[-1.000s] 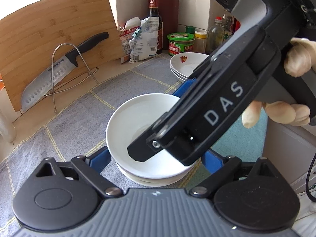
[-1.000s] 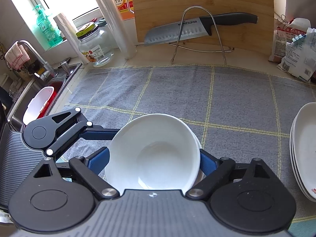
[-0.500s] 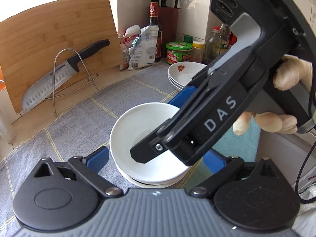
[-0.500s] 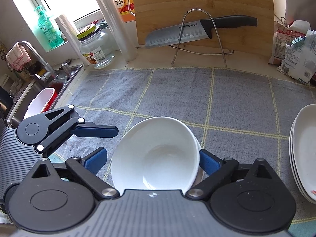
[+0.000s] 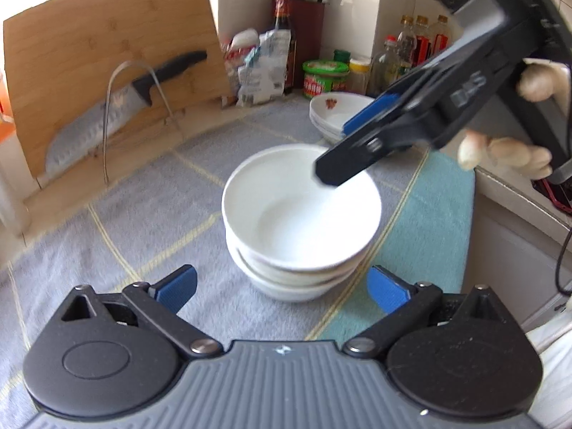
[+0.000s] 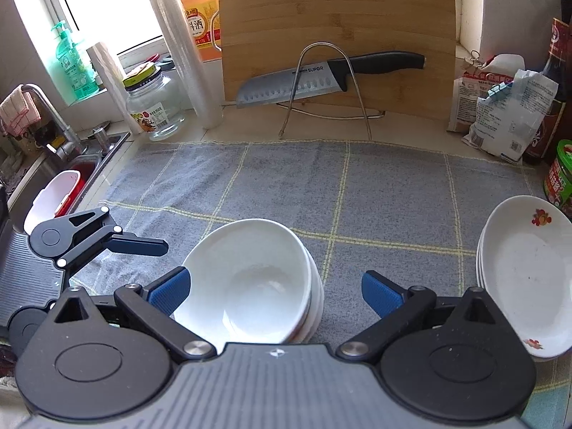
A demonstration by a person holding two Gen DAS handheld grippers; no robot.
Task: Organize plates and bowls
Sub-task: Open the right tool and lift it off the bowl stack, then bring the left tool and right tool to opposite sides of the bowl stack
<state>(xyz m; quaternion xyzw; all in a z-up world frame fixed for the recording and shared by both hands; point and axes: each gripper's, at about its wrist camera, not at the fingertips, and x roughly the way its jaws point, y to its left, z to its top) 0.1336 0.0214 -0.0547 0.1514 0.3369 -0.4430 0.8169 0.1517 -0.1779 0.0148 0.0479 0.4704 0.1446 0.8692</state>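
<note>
My left gripper (image 5: 282, 291) and right gripper (image 6: 273, 291) had both just been opening, blue pads clear of the stack of glossy white ceramic bowls (image 6: 250, 282) on the grey checked cloth (image 6: 357, 186); farther off sat stacked flower-printed plates (image 6: 529, 268).

Both wrist views look steeply down, sharing the stacked bowls (image 5: 300, 214)

We see the right tool (image 6: 273, 289) spread wide, just opened, pads clear of the bowl stack (image 6: 250, 282) on the cloth (image 6: 375, 193); plates (image 6: 525, 271) right, left tool (image 6: 143, 246) beside.
</note>
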